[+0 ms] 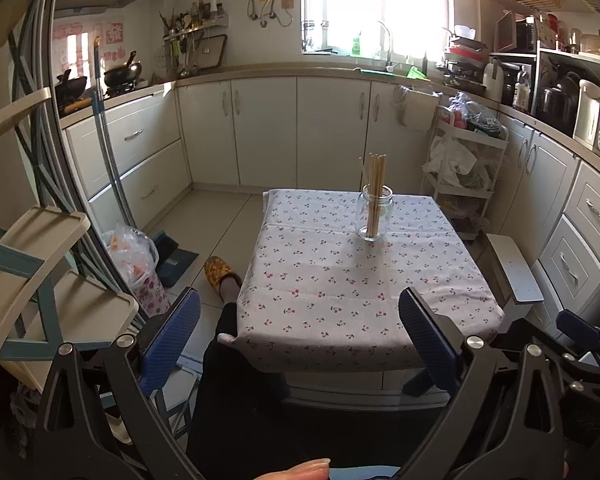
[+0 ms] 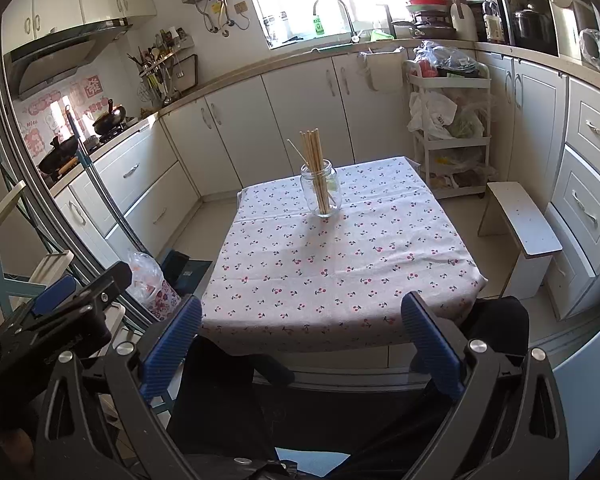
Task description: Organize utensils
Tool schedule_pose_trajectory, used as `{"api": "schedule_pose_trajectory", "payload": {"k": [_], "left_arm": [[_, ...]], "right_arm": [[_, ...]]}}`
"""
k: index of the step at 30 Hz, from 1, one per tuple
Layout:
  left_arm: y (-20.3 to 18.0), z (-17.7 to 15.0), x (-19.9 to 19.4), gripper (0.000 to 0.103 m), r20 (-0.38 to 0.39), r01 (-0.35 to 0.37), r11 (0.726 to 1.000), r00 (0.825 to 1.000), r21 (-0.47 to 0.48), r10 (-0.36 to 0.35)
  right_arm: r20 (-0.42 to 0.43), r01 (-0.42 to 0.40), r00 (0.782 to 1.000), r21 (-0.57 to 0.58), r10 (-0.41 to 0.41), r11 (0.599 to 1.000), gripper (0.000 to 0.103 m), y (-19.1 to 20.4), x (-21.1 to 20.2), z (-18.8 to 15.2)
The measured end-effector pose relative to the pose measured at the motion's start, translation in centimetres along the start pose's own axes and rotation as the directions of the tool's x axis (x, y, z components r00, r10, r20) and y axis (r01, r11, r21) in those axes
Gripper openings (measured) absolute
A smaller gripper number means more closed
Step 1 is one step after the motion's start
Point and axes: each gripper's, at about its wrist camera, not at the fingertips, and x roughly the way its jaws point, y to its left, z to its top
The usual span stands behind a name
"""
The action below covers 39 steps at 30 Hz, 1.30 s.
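A clear glass jar (image 1: 374, 216) (image 2: 321, 194) stands upright toward the far side of a small table with a cherry-print cloth (image 1: 340, 280) (image 2: 360, 252). Several wooden chopsticks (image 1: 376, 184) (image 2: 314, 160) stand in the jar. A thin pale stick leans in the jar too. My left gripper (image 1: 300, 320) is open and empty, held back from the table's near edge. My right gripper (image 2: 300, 320) is open and empty, also short of the near edge. The left gripper shows at the left of the right wrist view (image 2: 60, 304).
A grey stool (image 2: 524, 232) stands right of the table. A white trolley with bags (image 2: 448, 128) stands behind it. A plastic bag (image 2: 148, 280) and dustpan lie on the floor at left. My leg and slipper (image 1: 220, 274) are beside the table. Cabinets run around the room.
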Motion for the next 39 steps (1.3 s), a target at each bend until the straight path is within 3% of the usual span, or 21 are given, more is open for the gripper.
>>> {"api": "schedule_pose_trajectory", "payload": {"k": [9, 39], "left_arm": [[-0.07, -0.31, -0.01, 0.095, 0.004, -0.029, 1.000, 1.000, 0.012, 0.029], [0.09, -0.38, -0.58, 0.095, 0.024, -0.014, 1.000, 1.000, 0.000, 0.014]], "right_arm": [[0.002, -0.002, 1.000, -0.007, 0.002, 1.000, 0.096, 0.19, -0.20, -0.06], [-0.010, -0.009, 1.000, -0.007, 0.009, 1.000, 0.096, 0.72, -0.01, -0.26]]}}
